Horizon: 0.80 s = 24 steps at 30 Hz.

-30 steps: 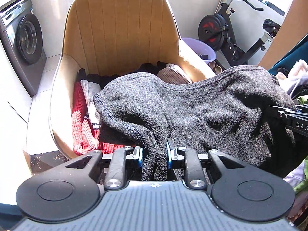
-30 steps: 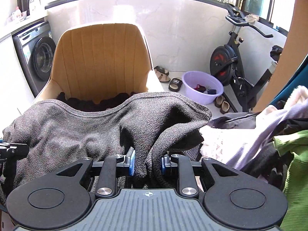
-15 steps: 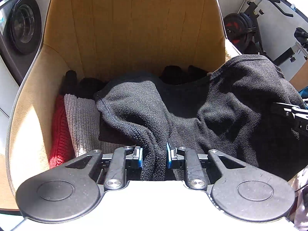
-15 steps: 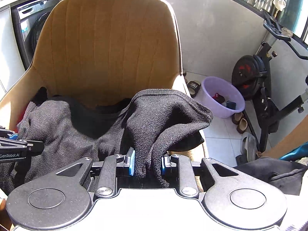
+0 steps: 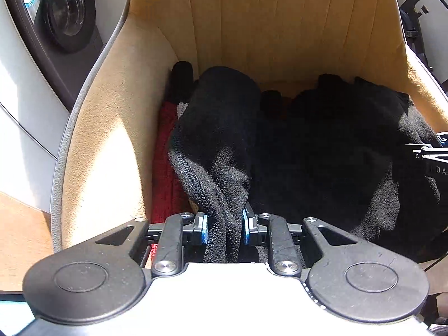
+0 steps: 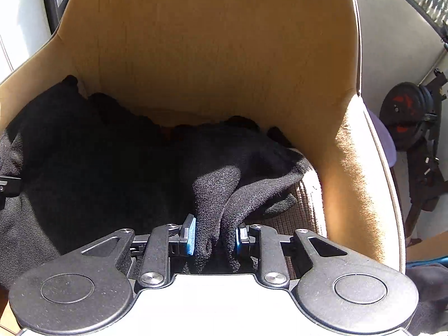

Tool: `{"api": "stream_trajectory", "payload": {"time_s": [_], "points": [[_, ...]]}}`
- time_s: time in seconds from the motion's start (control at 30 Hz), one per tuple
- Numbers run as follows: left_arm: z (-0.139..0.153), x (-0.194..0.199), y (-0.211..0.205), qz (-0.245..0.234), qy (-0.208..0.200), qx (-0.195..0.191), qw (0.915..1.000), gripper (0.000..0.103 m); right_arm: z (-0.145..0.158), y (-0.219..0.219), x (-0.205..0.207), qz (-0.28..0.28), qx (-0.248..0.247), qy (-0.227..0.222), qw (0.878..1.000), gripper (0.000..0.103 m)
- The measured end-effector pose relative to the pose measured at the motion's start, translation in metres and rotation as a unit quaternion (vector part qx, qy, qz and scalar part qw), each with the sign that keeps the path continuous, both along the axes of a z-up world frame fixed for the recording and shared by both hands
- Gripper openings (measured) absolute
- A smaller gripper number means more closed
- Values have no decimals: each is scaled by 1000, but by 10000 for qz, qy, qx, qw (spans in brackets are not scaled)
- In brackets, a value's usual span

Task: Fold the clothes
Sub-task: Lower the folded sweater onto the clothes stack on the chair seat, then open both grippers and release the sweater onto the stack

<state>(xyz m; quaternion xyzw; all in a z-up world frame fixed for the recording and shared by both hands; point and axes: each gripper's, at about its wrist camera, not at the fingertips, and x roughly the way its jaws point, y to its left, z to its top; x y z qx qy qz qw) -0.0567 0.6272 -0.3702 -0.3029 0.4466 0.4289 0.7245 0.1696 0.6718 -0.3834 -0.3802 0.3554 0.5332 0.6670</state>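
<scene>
black fleece garment (image 5: 322, 151) lies slumped across the seat of a tan upholstered chair (image 5: 106, 145), spread from one side of the seat to the other. left gripper (image 5: 224, 231) is clamped on a bunched fold at the garment's left end, blue pads pressing the fabric from both sides. right gripper (image 6: 214, 236) is clamped likewise on a bunched fold at the right end, fabric pinched between its pads. each gripper's tip shows at the frame edge in the other's view. beneath the garment: a red knit item (image 5: 165, 168) against the chair's left side, with a sliver of grey knit just above it; a brown ribbed item (image 6: 296, 210) under the right end, partly covered. further dark clothing sits at the back of the seat. outside the chair: a washing machine (image 5: 64, 16) to the left, an exercise bike (image 6: 406, 117) to the right.
</scene>
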Motion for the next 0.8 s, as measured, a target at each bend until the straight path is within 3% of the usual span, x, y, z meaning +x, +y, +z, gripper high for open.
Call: {"api": "stream_trajectory", "payload": {"time_s": [0.13, 0.27, 0.47, 0.63, 0.7, 0.8], "points": [[-15, 20, 5, -144, 292, 118, 9994, 23, -19, 8, 31, -192, -386, 52, 9991, 23], [-26, 30, 7, -423, 536, 232, 9974, 24, -43, 10, 41, -23, -611, 63, 9981, 24], [-36, 46, 2, -676, 943, 265, 9929, 34, -75, 11, 50, -212, -717, 247, 9969, 35], [0, 30, -2, -580, 498, -17, 9971, 47, -43, -17, 70, -437, -234, 700, 9963, 48], [21, 18, -13, -426, 375, 139, 9983, 50, -19, -43, 77, -526, 144, 721, 9959, 53], [50, 6, -35, -477, 128, 399, 9980, 50, 2, -89, 81, -504, 464, 620, 9957, 49]]}}
